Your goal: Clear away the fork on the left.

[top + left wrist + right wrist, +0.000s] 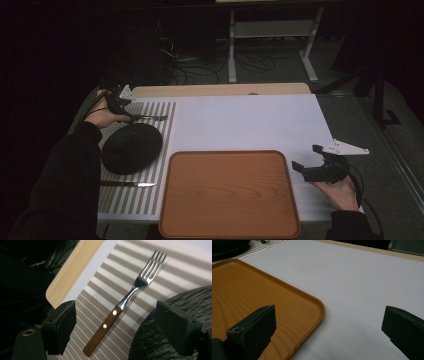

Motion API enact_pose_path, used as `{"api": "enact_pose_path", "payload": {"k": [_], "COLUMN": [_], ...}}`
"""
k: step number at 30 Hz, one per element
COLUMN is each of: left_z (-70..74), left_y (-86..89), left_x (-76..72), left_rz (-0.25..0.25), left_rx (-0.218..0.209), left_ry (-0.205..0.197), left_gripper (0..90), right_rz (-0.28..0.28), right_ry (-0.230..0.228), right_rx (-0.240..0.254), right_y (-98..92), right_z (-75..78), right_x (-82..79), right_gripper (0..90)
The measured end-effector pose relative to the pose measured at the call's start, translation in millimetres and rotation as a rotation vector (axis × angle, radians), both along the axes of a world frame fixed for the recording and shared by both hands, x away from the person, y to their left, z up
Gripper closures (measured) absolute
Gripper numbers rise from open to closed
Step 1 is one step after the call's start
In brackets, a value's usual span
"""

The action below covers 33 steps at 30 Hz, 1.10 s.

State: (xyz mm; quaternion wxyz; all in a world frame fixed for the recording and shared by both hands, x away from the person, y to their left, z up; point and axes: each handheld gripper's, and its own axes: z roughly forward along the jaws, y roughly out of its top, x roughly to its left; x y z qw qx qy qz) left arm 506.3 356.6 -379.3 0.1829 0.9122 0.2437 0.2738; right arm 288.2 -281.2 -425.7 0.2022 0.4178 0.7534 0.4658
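Note:
A fork [121,305] with a wooden handle lies on a striped placemat [105,277], tines pointing away from me. My left gripper [131,115] hovers over it, open, with one jaw on either side of the handle and not touching it. A black round plate [132,147] sits on the placemat just in front of the fork [151,118]. A knife [128,184] lies at the mat's near side. My right gripper [307,157] is open and holds nothing, beside the right edge of an orange tray [230,192]. In the right gripper view the tray's corner [317,305] lies between the jaws.
The table [240,120] has a white top with a wooden strip [220,90] along its far edge. The tray overhangs the near edge. Beyond the table stand a desk frame [272,30] and loose cables [185,65] on a dark floor.

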Motion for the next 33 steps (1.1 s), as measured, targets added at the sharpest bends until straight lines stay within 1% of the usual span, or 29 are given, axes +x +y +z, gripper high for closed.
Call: {"api": "enact_pose_path", "payload": {"k": [1,4,6,7,9,11,12,13,15,16,19,20,21,22,24,25,28,30,31,32,33], "left_z": [-1.9,-6.9,-10.1,-11.4,-14.5,-17.0,-17.6,-18.6,-20.3,-21.1,-23.8,-24.8,-25.5,-25.9,-27.0,-26.7,-24.9,-25.1,-25.5,-26.1,-26.5], "left_y": [0.0,-0.3,-0.8,-0.8,-0.8,-0.7,-0.6,-0.4,0.3,0.9,0.6,0.4,0.0,-0.8,-3.2,-4.1,-7.2,-9.5,-10.8,-12.2,-13.2], "left_x": [1.6,5.4,7.4,8.4,10.2,11.4,11.8,12.0,12.5,13.0,14.2,14.6,15.0,15.7,17.5,18.5,23.1,25.8,27.0,28.0,29.1], "left_rz": [-0.003,-0.008,-0.017,-0.024,-0.024,-0.028,-0.032,-0.037,-0.044,-0.049,-0.066,-0.074,-0.085,-0.096,-0.118,-0.123,-0.137,-0.145,-0.155,-0.162,-0.166], "left_rx": [0.017,0.049,0.084,0.099,0.109,0.134,0.146,0.151,0.165,0.188,0.214,0.216,0.215,0.226,0.269,0.28,0.291,0.294,0.315,0.33,0.332], "left_ry": [-0.001,0.003,0.012,0.009,0.004,-0.001,0.004,0.004,0.01,0.013,0.017,0.017,0.023,0.034,0.046,0.049,0.045,0.064,0.076,0.079,0.078], "left_gripper": [17.6,19.7,20.1,20.8,22.8,24.6,25.4,29.3,30.6,31.7,34.9,40.3,40.3,41.9,43.1,43.9,46.0,46.5,46.6,48.3,50.1], "right_rz": [0.002,0.001,-0.003,-0.005,-0.007,-0.008,-0.008,-0.007,-0.006,-0.006,-0.007,-0.007,-0.007,-0.005,-0.002,-0.002,-0.001,-0.002,-0.003,-0.002,-0.001], "right_ry": [-0.002,0.0,0.001,0.002,0.003,0.003,0.002,0.003,0.004,0.004,0.003,0.003,0.003,0.003,0.003,0.006,0.006,0.003,0.003,0.003,0.004], "right_rx": [-0.002,-0.005,-0.001,0.0,0.0,0.001,0.0,0.0,0.0,0.001,0.004,0.005,0.005,0.004,0.002,0.002,0.001,0.001,0.003,0.004,0.003], "right_y": [0.3,0.0,-0.8,-1.0,-1.1,-0.9,-0.8,-0.7,-1.0,-1.2,-1.9,-2.0,-2.0,-2.0,-1.7,-1.5,-1.5,-1.7,-1.6,-1.6,-1.6], "right_z": [-0.1,-0.4,-0.7,-0.8,-0.8,-0.6,-0.6,-0.7,-0.8,-0.9,-0.8,-0.8,-0.8,-0.9,-1.1,-1.2,-1.2,-0.8,-0.6,-0.5,-0.7], "right_x": [-0.2,-0.5,-0.7,-0.8,-1.0,-1.5,-1.7,-2.1,-2.1,-2.0,-2.1,-2.1,-2.1,-1.9,-1.6,-1.4,-1.2,-1.5,-1.7,-1.9,-1.8], "right_gripper": [0.0,0.0,0.0,0.0,0.0,0.0,0.0,0.0,0.0,0.0,0.0,0.0,0.0,0.0,0.0,0.0,0.0,0.0,0.0,0.0,0.0]}}
